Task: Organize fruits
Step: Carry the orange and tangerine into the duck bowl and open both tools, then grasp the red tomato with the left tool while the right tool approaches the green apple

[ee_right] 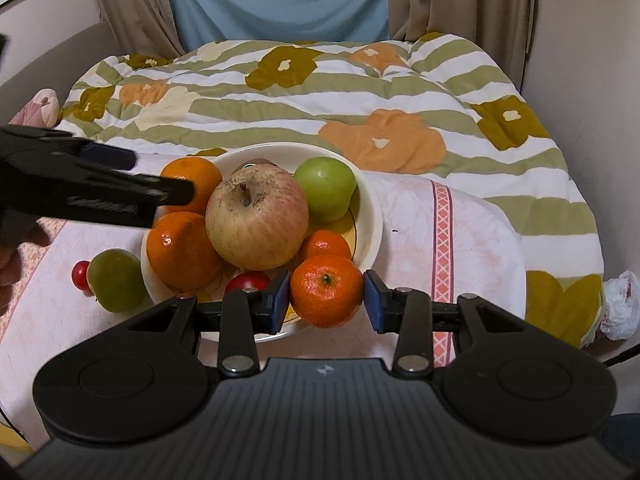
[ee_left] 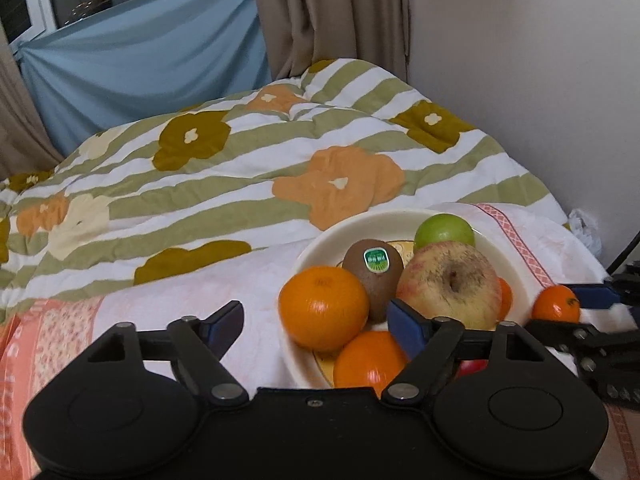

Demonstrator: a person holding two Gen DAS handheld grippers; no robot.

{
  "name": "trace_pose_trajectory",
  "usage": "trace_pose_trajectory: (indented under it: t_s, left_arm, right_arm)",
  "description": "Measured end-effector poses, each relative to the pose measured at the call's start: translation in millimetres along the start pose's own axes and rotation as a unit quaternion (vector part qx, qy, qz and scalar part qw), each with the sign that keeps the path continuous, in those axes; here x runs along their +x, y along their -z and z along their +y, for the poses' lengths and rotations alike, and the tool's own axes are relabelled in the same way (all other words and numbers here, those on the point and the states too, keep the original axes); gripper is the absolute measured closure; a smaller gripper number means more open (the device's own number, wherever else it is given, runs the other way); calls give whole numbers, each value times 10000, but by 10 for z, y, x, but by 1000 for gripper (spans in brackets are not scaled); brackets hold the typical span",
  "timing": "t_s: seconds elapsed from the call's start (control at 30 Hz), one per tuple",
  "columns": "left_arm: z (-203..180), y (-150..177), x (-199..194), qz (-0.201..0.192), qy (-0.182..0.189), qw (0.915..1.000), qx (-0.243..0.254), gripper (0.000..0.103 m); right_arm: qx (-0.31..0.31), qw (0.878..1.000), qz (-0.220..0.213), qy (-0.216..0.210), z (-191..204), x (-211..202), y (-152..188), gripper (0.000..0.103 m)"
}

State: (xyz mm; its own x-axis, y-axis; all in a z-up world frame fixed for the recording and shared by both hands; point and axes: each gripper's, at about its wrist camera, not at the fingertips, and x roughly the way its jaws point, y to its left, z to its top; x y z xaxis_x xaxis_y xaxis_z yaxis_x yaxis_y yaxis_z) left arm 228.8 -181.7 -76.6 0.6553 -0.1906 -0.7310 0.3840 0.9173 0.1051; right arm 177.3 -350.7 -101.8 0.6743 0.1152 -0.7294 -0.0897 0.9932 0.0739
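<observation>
Right tongs (ee_right: pixel 326 300) clamp mandarin (ee_right: pixel 326 291) at bowl (ee_right: pixel 370 216) rim; left tongs (ee_left: pixel 316 322) agape (nothing gripped) beside 2 oranges.

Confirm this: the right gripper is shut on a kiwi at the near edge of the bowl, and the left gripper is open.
Not a kiwi. The right gripper is shut on a small orange mandarin at the near edge of the bowl, as the right wrist view shows. The kiwi lies in the bowl. The left gripper is open.

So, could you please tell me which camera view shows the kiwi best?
The left wrist view: the kiwi sits unobstructed in the bowl, its green sticker facing the camera. In the right wrist view, only a brown sliver peeks above the large apple.
</observation>
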Motion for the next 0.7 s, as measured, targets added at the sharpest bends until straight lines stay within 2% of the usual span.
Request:
trace_pose_trajectory:
  t_s: [0.17, 0.27, 0.53, 0.6, 0.67, 0.7]
  left_arm:
    - [70, 140, -266, -64, -44, 9996, -286, 18]
    - [98, 217, -392, -90, -244, 9991, -330, 18]
    - [198, 330, -541, -112, -498, 9974, -502, 18]
    - [200, 340, -554, -117, -522, 9972, -516, 18]
    - [199, 347, -571, -122, -524, 9972, -526, 18]
    - [193, 350, -579, -124, -534, 9971, -525, 18]
  right_arm:
    - [-152, 9998, 84, -111, 64, 59, -35, 49]
    - [-281, 9993, 125, -198, 137, 93, -58, 49]
    - [-493, 9984, 177, -227, 207, 137, -45, 48]
    - [-510, 9984, 184, -188, 197, 135, -46, 41]
    - [-523, 9985, 115, -69, 197, 110, -46, 21]
    - [-528, 9986, 45, -29, 197, 81, -46, 18]
